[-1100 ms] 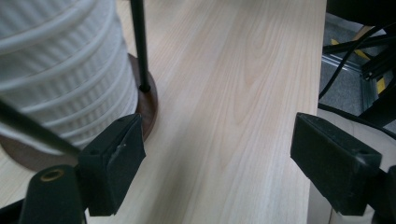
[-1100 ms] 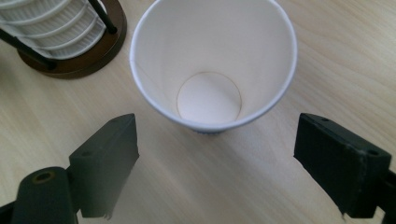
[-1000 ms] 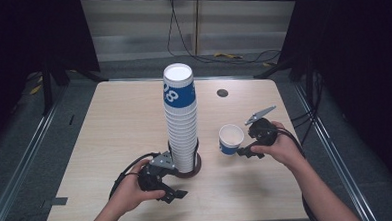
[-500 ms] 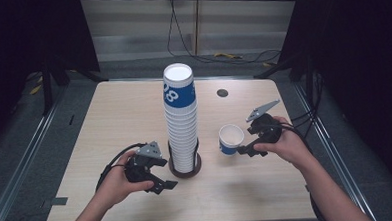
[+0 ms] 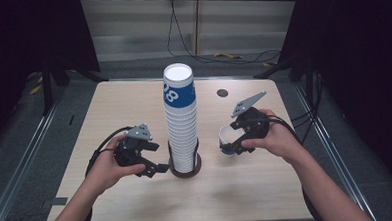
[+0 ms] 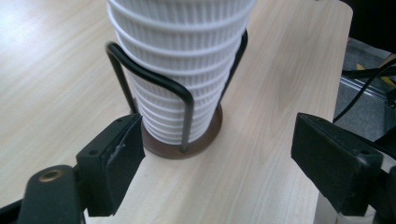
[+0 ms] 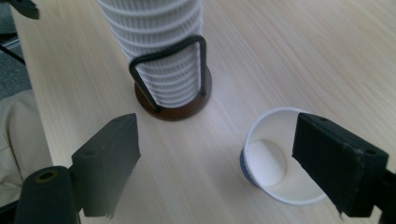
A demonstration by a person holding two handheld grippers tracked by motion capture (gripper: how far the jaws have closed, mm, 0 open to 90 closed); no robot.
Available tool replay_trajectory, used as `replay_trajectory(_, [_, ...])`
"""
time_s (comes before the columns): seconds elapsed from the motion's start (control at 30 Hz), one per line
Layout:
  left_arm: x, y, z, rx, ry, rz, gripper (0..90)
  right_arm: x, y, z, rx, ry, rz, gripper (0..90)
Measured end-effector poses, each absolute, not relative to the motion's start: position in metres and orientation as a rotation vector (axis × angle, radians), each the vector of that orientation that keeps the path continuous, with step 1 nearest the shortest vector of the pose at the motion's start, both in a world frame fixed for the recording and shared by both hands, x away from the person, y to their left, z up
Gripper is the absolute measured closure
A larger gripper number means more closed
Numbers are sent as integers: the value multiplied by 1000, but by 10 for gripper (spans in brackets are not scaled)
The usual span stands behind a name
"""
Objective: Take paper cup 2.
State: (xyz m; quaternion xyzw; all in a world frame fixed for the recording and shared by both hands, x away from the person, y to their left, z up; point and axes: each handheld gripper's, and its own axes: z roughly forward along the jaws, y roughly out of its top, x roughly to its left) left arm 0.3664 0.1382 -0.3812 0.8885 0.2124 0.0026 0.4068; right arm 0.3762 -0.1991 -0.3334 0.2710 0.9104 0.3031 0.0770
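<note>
High view, left tool [image 5: 153,160] lifted off table [image 5: 119,109], cup stack [image 5: 180,121] unmoved

Pale wooden table [image 5: 134,108], dark walls, grey floor [image 5: 29,128]

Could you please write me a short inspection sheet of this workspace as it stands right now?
Surface: light wooden table, dry and bare around the work.
Job's things: tall cup stack, upright in a black wire holder on a round brown base; single paper cup, upright and empty, standing apart from the stack.
Clutter: one small dark round spot near the far edge; what it is cannot be told.
Grippers: left gripper open beside the stack's base, holding nothing; right gripper open at the single cup, its pads not pressing.
Cables: black cable loops from the left gripper; more run on the floor behind.
Surroundings: dark room, metal rails beside the table.
</note>
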Motion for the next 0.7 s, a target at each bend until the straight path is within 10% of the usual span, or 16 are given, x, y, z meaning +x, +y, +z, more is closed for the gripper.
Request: replay_trajectory(0.7, [384,136,-353,2211,542,14,170,383,-163,-282,683,2723,1064,137])
